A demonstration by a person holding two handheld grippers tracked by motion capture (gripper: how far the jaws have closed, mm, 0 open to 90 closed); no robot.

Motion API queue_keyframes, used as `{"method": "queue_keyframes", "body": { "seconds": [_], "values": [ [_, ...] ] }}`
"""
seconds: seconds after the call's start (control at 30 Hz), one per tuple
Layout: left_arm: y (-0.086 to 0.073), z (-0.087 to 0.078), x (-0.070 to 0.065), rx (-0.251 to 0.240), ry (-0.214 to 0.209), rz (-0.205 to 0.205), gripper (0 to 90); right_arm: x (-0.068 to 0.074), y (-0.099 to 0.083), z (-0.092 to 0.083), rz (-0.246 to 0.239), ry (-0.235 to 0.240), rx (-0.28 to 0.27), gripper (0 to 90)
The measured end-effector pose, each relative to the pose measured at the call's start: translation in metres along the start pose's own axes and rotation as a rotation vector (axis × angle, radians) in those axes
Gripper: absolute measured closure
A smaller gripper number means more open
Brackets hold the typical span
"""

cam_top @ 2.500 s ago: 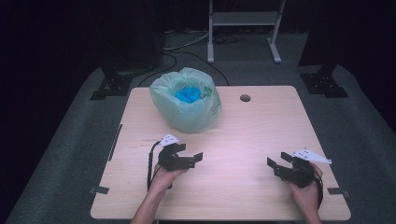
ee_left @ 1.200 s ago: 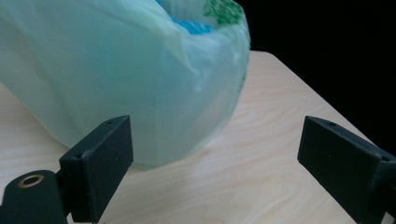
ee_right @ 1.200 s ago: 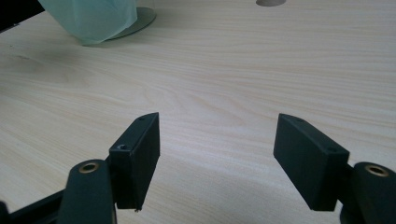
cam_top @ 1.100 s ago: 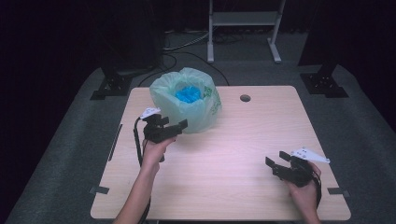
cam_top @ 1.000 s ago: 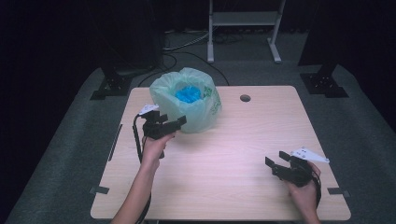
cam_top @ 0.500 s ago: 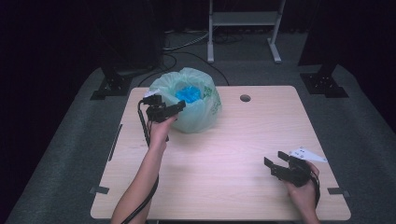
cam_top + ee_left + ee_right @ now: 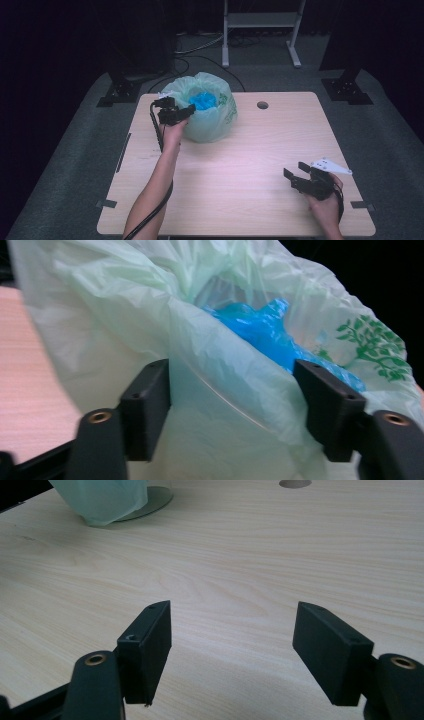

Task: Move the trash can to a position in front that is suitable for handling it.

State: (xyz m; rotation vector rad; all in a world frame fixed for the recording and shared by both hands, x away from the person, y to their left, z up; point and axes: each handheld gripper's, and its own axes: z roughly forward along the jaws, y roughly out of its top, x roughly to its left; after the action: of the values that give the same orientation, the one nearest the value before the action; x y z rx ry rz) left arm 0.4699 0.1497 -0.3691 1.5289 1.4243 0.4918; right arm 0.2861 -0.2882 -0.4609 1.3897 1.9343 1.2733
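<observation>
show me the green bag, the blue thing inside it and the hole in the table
green bag (image 7: 215,125), high view, on its front wall facing the person
blue thing (image 7: 260,332), left gripper view, on the crumpled blue plastic inside the bag's mouth
hole (image 7: 262,105), high view, on the dark round opening in the tabletop

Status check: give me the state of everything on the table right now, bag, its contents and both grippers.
Green bag: upright on the table, mouth open, rim fold between the left jaws.
Blue bag: crumpled inside the green bag.
Left gripper: jaws have just been closing around the rim fold; pads not clearly pressing.
Right gripper: open, nothing between the jaws, low over the table.
</observation>
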Motion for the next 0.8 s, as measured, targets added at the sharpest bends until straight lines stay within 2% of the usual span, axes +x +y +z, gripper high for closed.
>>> {"method": "queue_keyframes", "body": {
  "seconds": [0.03, 0.07, 0.13, 0.2, 0.3, 0.4, 0.53, 0.6, 0.73, 0.8],
  "values": [
    [0.0, 0.0, 0.0, 0.0, 0.0, 0.0, 35.8, 0.001, 0.0, 0.0, -0.003, 0.001, 0.002, 31.2],
    [0.002, -0.002, 0.001, 0.007, -0.001, 0.023, 37.5, 0.001, 0.0, 0.0, -0.005, 0.001, 0.003, 31.1],
    [0.002, -0.003, 0.002, 0.01, -0.006, 0.028, 38.6, 0.002, 0.0, 0.001, -0.006, 0.002, 0.003, 31.2],
    [0.002, -0.005, 0.004, 0.016, -0.021, 0.031, 41.0, 0.002, 0.0, 0.001, -0.005, 0.003, 0.006, 31.2],
    [0.003, -0.009, 0.006, 0.05, -0.046, 0.066, 42.3, 0.003, -0.001, 0.002, -0.01, 0.004, 0.008, 31.1],
    [0.003, -0.013, 0.006, 0.062, -0.059, 0.085, 42.3, 0.003, -0.001, 0.002, -0.009, 0.005, 0.009, 31.2],
    [-0.004, -0.026, 0.007, 0.077, -0.108, 0.13, 42.3, 0.002, -0.001, 0.002, -0.009, 0.002, 0.006, 31.1],
    [-0.006, -0.029, 0.006, 0.079, -0.116, 0.141, 42.2, 0.002, -0.001, 0.002, -0.005, 0.002, 0.005, 31.2],
    [-0.014, -0.044, 0.006, 0.086, -0.156, 0.18, 42.2, 0.003, -0.001, 0.002, -0.006, 0.001, 0.007, 31.1],
    [-0.016, -0.046, 0.006, 0.084, -0.166, 0.184, 42.3, 0.003, -0.001, 0.002, -0.006, 0.0, 0.007, 31.2]
  ]
}}
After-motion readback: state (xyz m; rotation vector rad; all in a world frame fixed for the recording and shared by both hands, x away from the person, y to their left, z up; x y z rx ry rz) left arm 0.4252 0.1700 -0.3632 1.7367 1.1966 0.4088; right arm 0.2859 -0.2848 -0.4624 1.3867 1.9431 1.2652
